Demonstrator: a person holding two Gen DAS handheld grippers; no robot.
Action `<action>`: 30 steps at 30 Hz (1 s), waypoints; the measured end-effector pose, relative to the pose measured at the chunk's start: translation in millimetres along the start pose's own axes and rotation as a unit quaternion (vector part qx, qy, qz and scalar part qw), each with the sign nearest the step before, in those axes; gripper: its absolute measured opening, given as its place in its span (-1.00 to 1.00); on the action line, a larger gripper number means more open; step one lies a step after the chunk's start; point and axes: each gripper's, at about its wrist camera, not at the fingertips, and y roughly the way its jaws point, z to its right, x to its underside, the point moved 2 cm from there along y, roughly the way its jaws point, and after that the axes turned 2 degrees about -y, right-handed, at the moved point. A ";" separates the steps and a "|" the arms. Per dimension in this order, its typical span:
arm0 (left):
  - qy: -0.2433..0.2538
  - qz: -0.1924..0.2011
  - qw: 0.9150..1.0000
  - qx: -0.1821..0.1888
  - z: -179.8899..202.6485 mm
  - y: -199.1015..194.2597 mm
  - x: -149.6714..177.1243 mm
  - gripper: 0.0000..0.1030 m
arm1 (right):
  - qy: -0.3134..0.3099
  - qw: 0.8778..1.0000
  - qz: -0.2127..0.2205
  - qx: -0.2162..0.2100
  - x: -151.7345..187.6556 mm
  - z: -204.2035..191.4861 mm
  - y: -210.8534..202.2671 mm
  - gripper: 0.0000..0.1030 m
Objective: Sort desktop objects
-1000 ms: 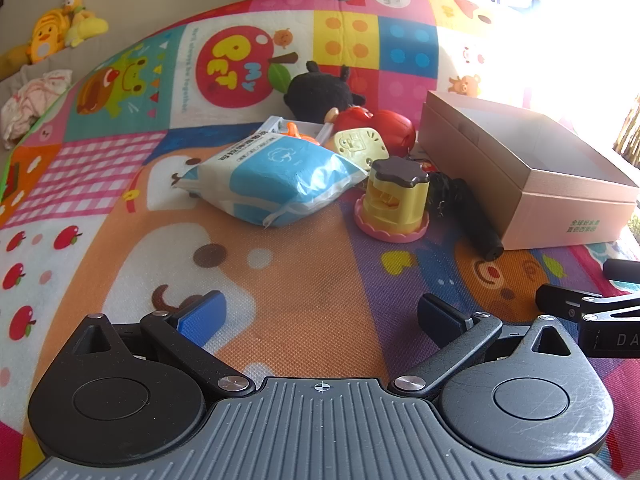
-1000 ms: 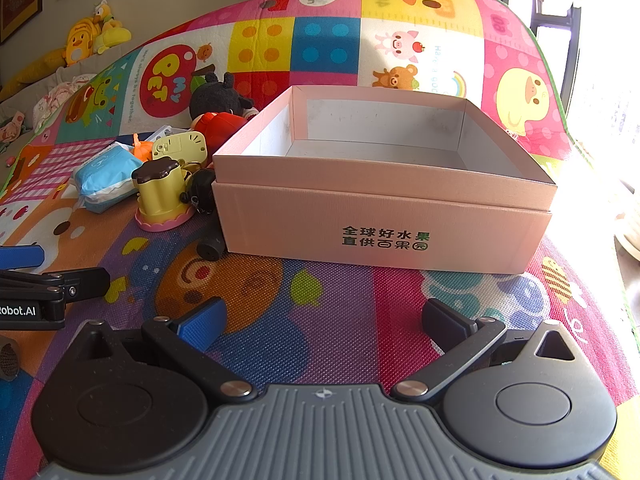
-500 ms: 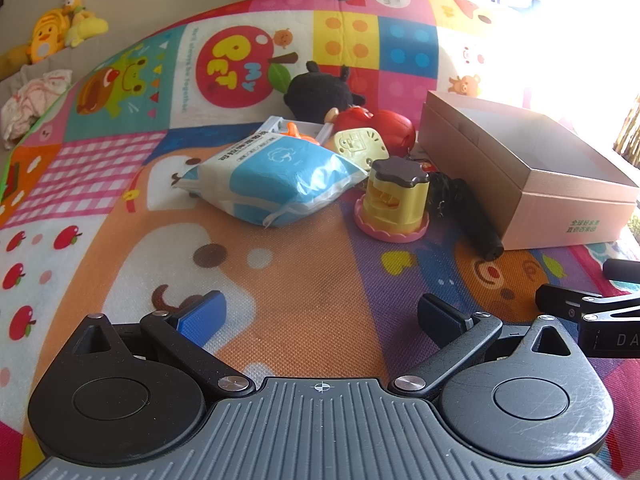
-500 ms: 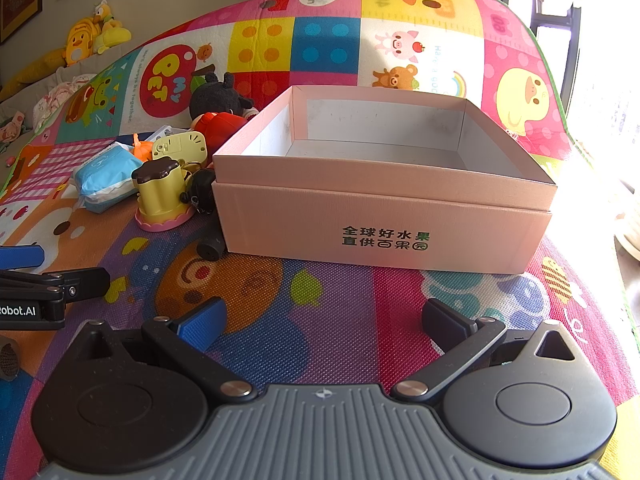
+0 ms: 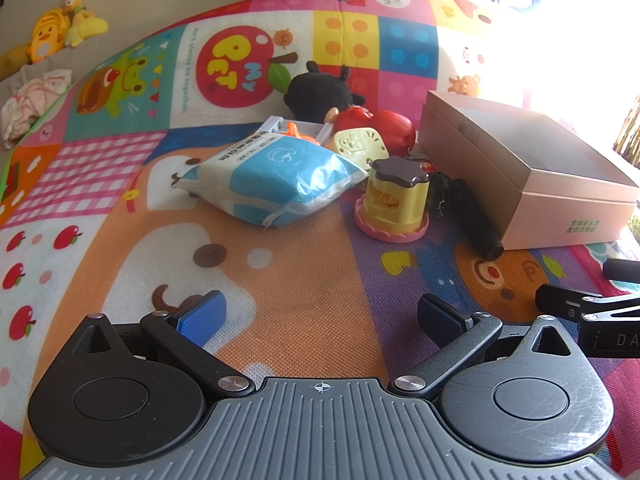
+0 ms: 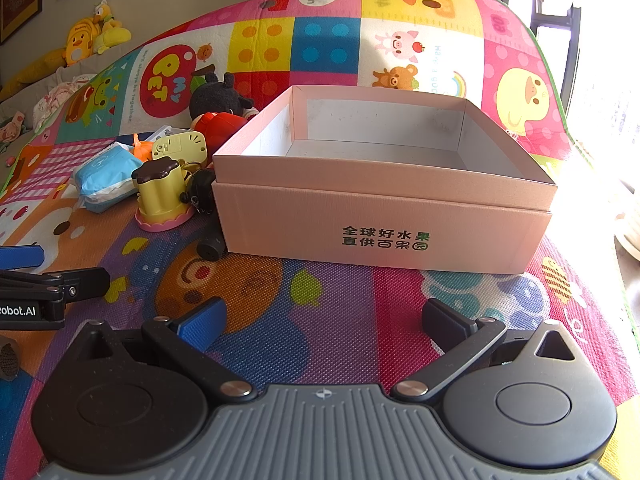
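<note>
An open pink cardboard box (image 6: 384,216) stands on the play mat, nothing inside it that I can see; its side also shows as the box (image 5: 560,200) at the right of the left wrist view. Left of it lies a pile: a blue and white tissue pack (image 5: 272,176), a yellow toy with a brown lid (image 5: 396,200), a black plush (image 5: 320,92), a red toy (image 5: 388,128), a pale yellow clock-like toy (image 5: 356,146) and a black cylinder (image 5: 480,232). My left gripper (image 5: 320,316) hovers open short of the pile. My right gripper (image 6: 324,320) is open before the box.
The colourful play mat (image 5: 280,280) covers the whole surface. Yellow plush toys (image 5: 52,32) and a bundle of cloth (image 5: 32,96) sit far back left. Bright window light washes out the right side. The other gripper's tip (image 6: 48,284) shows at the left edge.
</note>
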 end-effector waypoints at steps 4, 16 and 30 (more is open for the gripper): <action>0.005 -0.002 1.000 -0.004 0.7 0.2 0.1 1.00 | 0.000 1.000 0.000 0.000 0.0 0.0 0.0 1.00; -0.001 -0.003 1.000 -0.015 2.4 -2.2 -0.1 1.00 | 0.000 1.000 0.000 0.000 0.0 0.0 0.0 1.00; 0.002 -0.019 1.000 -0.014 2.4 4.0 -2.2 1.00 | -0.021 0.999 -0.041 -0.021 -12.6 1.8 7.5 1.00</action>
